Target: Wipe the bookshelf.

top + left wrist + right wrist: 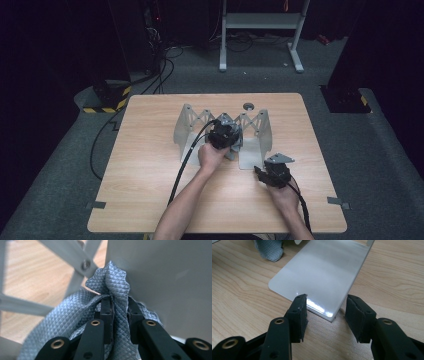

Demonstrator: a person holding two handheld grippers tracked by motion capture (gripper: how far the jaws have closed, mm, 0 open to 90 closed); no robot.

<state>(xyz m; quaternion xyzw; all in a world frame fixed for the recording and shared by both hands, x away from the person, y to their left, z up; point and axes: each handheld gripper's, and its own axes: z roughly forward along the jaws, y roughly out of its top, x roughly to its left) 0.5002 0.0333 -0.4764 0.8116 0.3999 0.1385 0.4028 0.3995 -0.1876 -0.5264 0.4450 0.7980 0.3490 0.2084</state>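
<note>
Centrally, grey quilted cloth (117, 287) bunched inside the grey folding rack (192, 122) toward the worktop's (150, 190) far edge, pinched by left claw (119, 312), right claw (325, 312) half-open, empty, over rack's base plate (322, 272), no readable writing.

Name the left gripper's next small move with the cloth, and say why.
Probably lower the grey cloth further into the metal rack before releasing. The left gripper is shut on a bunched fold, right against the rack's panel; the right gripper waits open nearby.

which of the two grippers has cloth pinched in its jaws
The left gripper, at the folding metal rack, is shut on grey cloth; the right gripper stands open, holding nothing.
</note>
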